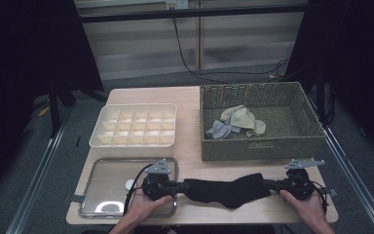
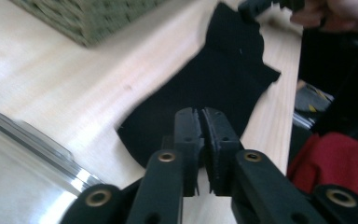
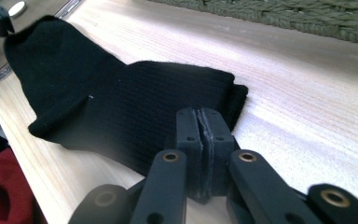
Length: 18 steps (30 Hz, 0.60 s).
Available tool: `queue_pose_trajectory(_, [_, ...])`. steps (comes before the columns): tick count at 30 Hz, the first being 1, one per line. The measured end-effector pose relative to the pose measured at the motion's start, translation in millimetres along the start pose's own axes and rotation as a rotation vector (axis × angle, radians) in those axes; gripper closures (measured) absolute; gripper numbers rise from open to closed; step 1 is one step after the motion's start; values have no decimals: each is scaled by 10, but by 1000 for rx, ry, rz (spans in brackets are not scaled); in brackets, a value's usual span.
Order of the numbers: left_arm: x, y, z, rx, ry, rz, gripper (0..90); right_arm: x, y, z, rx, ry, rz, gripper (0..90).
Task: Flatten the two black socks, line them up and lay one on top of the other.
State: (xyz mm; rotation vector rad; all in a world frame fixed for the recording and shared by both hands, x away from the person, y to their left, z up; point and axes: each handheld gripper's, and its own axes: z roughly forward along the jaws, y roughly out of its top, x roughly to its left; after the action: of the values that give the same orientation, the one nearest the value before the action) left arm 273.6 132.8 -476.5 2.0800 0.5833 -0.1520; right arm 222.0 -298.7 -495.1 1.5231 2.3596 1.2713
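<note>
Black sock (image 1: 224, 191) flat on the wooden table (image 1: 190, 126), along the near edge, stretched left to right between the two tools. Rounded toe end to the left, just right of the metal tray (image 1: 90, 195); ribbed cuff end to the right. In front of the wicker basket (image 1: 263, 146), apart from it.

Left gripper (image 1: 179, 186) level with the table, pointing right at the toe end. Held in the left hand (image 1: 143, 207), partly over the tray's right rim. From the left gripper view (image 2: 201, 121): jaws nearly together, a narrow crack between the pads, no cloth seen in that crack. Sock (image 2: 223, 84) dark just beyond and under the tips.

Right gripper (image 1: 271, 184) level too, pointing left at the cuff end, in the right hand (image 1: 309, 207). From the right gripper view (image 3: 200, 122): pads pressed together, only a thin seam between. Tips right at the cuff edge of the sock (image 3: 121, 107); no fabric visible between the pads, a grip on the sock not confirmed.

Elsewhere: white divided box (image 1: 102, 141) at far left, beyond the tray, cells bare. Basket at far right with a small heap of pale socks (image 1: 236, 122) inside, beige and grey.
</note>
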Motion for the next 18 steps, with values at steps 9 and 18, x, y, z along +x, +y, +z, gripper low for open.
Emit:
queue_pose_trajectory(9, [-4,27,217,67,-11,41,793,-19,16,28,-2,-11,-10,861])
queue_pose_trajectory(18, [45,-16,341,118,15,47,752,-81,50,44,-11,-30,-3,855])
